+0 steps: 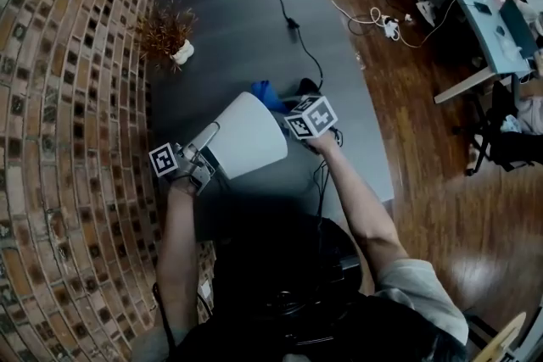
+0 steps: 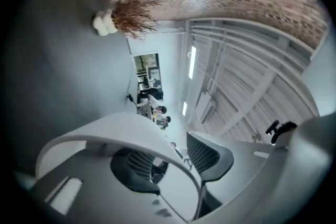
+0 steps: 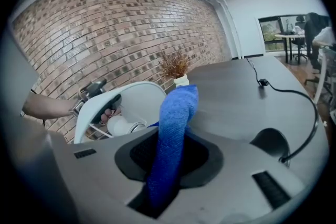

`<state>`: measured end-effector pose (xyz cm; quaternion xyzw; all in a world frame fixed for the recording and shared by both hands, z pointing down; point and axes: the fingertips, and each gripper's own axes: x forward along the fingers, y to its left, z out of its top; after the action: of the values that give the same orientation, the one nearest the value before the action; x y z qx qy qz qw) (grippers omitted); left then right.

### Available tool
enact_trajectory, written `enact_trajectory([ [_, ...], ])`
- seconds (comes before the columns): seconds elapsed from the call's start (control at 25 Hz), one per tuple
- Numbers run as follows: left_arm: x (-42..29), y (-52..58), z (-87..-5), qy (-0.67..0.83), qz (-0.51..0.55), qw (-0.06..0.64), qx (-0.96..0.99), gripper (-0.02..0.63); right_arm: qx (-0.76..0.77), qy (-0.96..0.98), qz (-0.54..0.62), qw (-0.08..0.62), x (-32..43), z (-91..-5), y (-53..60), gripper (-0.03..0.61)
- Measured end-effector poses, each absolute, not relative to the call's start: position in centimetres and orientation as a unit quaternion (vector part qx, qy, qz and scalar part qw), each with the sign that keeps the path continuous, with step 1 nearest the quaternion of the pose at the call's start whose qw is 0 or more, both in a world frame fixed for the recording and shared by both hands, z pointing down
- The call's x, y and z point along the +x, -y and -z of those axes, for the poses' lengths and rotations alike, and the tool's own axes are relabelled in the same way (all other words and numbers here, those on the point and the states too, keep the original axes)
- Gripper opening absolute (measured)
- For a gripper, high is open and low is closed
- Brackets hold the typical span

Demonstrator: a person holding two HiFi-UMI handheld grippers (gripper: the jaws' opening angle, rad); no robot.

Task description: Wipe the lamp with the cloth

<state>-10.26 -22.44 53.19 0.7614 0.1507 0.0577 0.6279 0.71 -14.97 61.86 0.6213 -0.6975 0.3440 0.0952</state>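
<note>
1. No legible text, brand, number or sign in any view.
2. Black-and-white square-marker cube on the left (image 1: 166, 158) and matching cube on the right (image 1: 310, 116): coded patterns only, no letters.

A dried plant (image 1: 165, 30) in a small white pot (image 1: 182, 53) stands near the left edge of the dark worktop (image 1: 246, 13), close to the brick wall (image 1: 68, 97). Beyond the right edge, white cables (image 1: 383, 23) trail over the wooden floor (image 1: 450, 191) toward a cluttered pale desk (image 1: 479, 8).

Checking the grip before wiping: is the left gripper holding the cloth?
No, the cloth is clamped in the right gripper, while the left gripper is open with nothing in it.
</note>
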Motion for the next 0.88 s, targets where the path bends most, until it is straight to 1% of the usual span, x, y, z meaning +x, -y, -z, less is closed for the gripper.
enact_trajectory([
  [0.04,-10.1,22.7,-53.2,-0.141,-0.050,0.639,0.754,0.140,0.619,0.700,-0.343,0.090,0.4,-61.9,14.9,0.084],
  [0.08,-10.0,22.9,-53.1,-0.138,-0.045,0.633,0.761,0.137,0.616,0.704,-0.344,0.085,0.1,-62.0,14.7,0.084],
  [0.12,-10.0,22.7,-52.8,-0.146,-0.043,0.609,0.778,0.135,0.613,0.706,-0.345,0.077,-0.1,-62.0,14.5,0.084],
  [0.16,-10.1,22.0,-52.3,-0.164,-0.047,0.570,0.803,0.132,0.614,0.705,-0.348,0.067,0.2,-61.8,14.1,0.084],
  [0.2,-10.2,21.0,-51.8,-0.188,-0.057,0.517,0.833,0.132,0.623,0.697,-0.350,0.054,1.0,-61.2,13.4,0.084],
  [0.28,-10.6,19.1,-51.2,-0.233,-0.082,0.396,0.884,0.109,0.674,0.659,-0.334,0.021,4.9,-58.6,11.9,0.084],
  [0.32,-10.8,18.5,-51.2,-0.245,-0.092,0.349,0.900,0.098,0.704,0.636,-0.316,0.004,7.3,-56.5,11.2,0.084],
  [0.36,-11.0,18.3,-51.3,-0.251,-0.097,0.319,0.909,0.078,0.727,0.620,-0.296,-0.013,9.5,-54.2,10.9,0.084],
  [0.44,-11.5,18.3,-51.7,-0.257,-0.094,0.303,0.913,0.061,0.735,0.618,-0.276,-0.029,11.2,-50.8,11.6,0.084],
  [0.52,-11.8,18.0,-51.9,-0.265,-0.086,0.304,0.911,0.058,0.701,0.646,-0.300,-0.034,9.1,-50.9,13.9,0.084],
  [0.68,-12.3,17.2,-52.1,-0.270,-0.084,0.298,0.912,0.054,0.600,0.684,-0.412,-0.051,0.4,-58.7,18.3,0.084],
  [0.76,-12.4,16.9,-52.1,-0.267,-0.088,0.290,0.915,0.052,0.595,0.674,-0.434,-0.055,-0.6,-60.8,18.4,0.084],
  [0.8,-12.4,16.8,-52.1,-0.268,-0.090,0.285,0.916,0.051,0.601,0.668,-0.436,-0.048,-0.1,-61.2,18.1,0.084],
  [0.88,-12.4,16.3,-52.1,-0.273,-0.091,0.275,0.917,0.051,0.618,0.656,-0.432,-0.003,1.4,-61.5,17.1,0.086],
])
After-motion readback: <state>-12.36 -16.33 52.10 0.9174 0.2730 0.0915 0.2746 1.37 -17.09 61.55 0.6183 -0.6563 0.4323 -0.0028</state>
